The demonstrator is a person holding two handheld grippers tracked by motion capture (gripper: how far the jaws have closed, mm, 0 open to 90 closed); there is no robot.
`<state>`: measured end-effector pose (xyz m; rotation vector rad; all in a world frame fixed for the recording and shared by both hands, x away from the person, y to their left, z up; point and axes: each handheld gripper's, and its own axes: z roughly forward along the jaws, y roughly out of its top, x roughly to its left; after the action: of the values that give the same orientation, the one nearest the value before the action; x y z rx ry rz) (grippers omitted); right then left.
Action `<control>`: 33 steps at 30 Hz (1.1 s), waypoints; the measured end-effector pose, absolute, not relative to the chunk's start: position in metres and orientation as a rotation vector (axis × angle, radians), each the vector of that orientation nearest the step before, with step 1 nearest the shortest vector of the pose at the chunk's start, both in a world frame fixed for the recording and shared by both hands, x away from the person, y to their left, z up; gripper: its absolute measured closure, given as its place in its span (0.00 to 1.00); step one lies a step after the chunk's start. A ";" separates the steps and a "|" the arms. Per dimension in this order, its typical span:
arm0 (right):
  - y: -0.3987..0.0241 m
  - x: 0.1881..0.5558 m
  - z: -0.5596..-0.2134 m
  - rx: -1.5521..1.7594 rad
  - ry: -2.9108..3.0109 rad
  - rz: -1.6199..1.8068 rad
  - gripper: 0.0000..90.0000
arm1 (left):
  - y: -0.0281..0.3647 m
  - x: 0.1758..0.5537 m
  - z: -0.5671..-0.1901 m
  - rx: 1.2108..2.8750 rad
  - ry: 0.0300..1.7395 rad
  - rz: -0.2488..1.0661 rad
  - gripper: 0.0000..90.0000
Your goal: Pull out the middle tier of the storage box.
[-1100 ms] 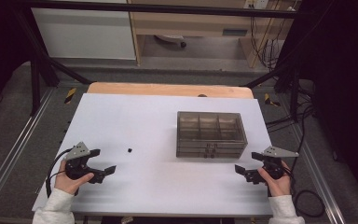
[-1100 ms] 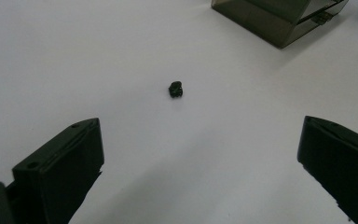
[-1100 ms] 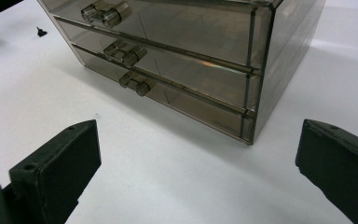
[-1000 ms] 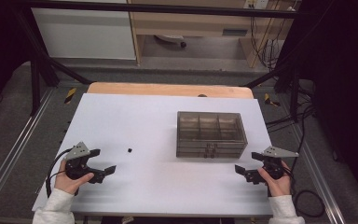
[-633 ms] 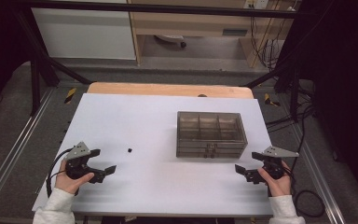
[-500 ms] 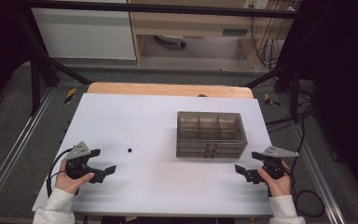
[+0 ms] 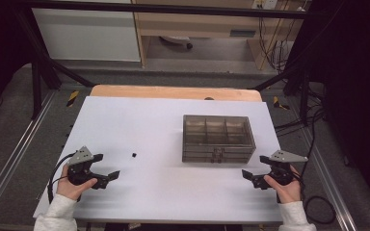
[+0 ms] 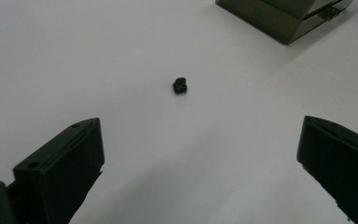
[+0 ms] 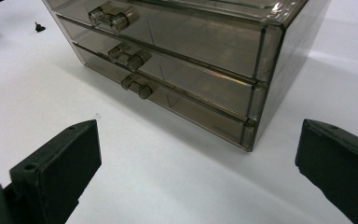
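Both jaws stood wide apart, holding nothing. The left hand-held gripper [image 7: 107, 179] faced the small black part [image 8: 180, 86] at its 12 o'clock on the desk [image 7: 173, 202], presumably to pick it up; the right hand-held gripper [image 7: 253, 179] faced the drawer box [image 7: 217, 138], whose three drawers were shut.

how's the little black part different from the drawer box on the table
The little black part is opaque black, while the drawer box is smoky see-through plastic. The part is tiny beside the far bigger box. The part lies in front of the open left gripper; the box stands before the open right gripper, its three drawers shut. Both rest on the white table, untouched.
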<state>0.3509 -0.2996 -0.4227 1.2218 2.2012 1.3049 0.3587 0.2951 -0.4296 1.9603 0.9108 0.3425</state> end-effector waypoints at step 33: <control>-0.266 0.346 -0.413 1.091 2.301 1.166 0.04 | 0.296 0.358 -0.430 1.962 0.917 0.349 0.00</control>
<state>0.3455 -0.2658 -0.4133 1.0914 2.3013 1.1664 0.3585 0.2959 -0.4295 1.9625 0.9167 0.3491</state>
